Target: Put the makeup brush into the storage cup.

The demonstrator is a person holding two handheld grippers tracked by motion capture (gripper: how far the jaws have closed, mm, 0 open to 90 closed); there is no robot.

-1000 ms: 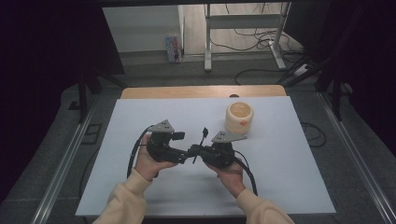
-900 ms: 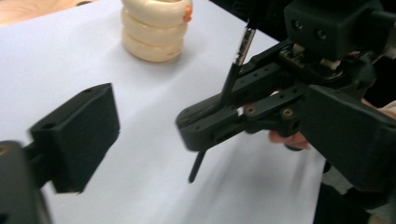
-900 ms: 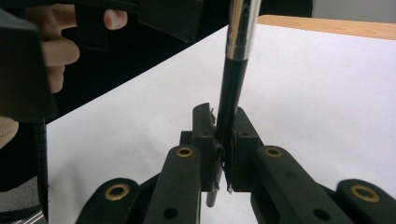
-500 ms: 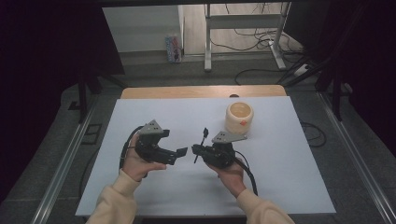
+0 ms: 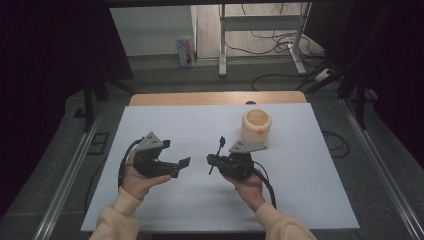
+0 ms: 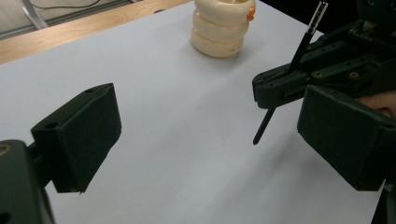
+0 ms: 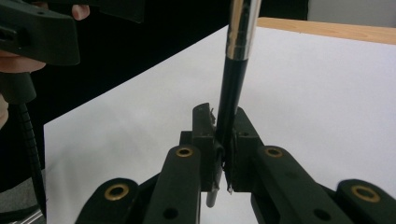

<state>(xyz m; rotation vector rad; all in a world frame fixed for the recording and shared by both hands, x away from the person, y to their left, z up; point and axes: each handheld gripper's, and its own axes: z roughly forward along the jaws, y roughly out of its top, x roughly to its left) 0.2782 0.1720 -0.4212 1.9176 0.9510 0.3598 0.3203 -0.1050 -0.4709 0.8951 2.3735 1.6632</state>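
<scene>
Since the earlier pictures our left gripper (image 5: 184,162) had drawn away to the left, so the two tools that had met nose to nose over the white sheet (image 5: 165,125) now stood apart, while our right gripper (image 5: 212,160) had kept its place. Nearest us, our two hands held the tools low over the sheet. The left jaws stood wide with nothing between the pads (image 6: 81,135). The right jaws were pinched shut on the thin black pen (image 5: 218,154), which stood nearly upright through them, its lower tip hanging just above the sheet and its silver-banded upper part (image 7: 240,28) rising past the camera. Farther off, near the wooden table edge (image 5: 200,98), sat the cream ribbed holder (image 5: 256,126), well apart from the pen. We judged the grip to be the weak point: the pads clamped only a short stretch of a slim, smooth barrel, so a bump or tilt could let it pivot or slip. Carried to the holder at a slant, the pen might strike the rim and topple it.
</scene>
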